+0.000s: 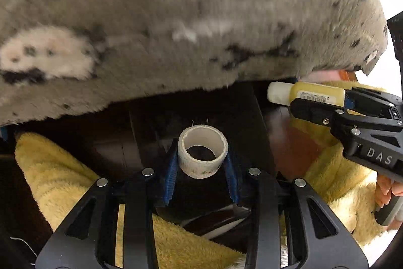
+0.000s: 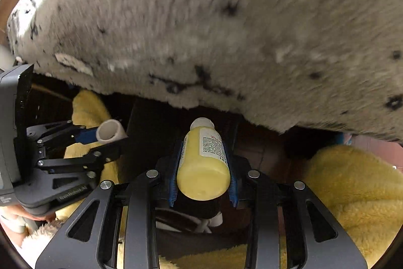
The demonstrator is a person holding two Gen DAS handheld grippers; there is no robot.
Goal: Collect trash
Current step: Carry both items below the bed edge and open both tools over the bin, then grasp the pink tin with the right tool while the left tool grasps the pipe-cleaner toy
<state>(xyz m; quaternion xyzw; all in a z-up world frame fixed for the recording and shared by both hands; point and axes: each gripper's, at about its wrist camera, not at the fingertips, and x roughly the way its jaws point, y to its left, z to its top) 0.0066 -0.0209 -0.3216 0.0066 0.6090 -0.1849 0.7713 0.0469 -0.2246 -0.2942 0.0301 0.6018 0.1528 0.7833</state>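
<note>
My left gripper point(image 1: 202, 155) is shut on a white cardboard tape core point(image 1: 202, 151), its open ring facing the camera; the core point(image 2: 110, 134) and that gripper point(image 2: 100, 140) also show at the left of the right wrist view. My right gripper point(image 2: 204, 163) is shut on a small yellow bottle point(image 2: 204, 168) with a white cap and a printed label. The same bottle point(image 1: 306, 92) and right gripper point(image 1: 320, 102) appear at the right of the left wrist view. Both grippers point down over a dark opening point(image 1: 196, 117) between yellow fleece.
A grey fluffy blanket point(image 1: 176, 17) with black marks overhangs the upper half of both views, its edge point(image 2: 201, 102) just beyond the held things. Yellow fleece point(image 1: 63, 175) lies left and right point(image 2: 352, 188). A person's hand point(image 1: 385, 190) grips the right gripper's handle.
</note>
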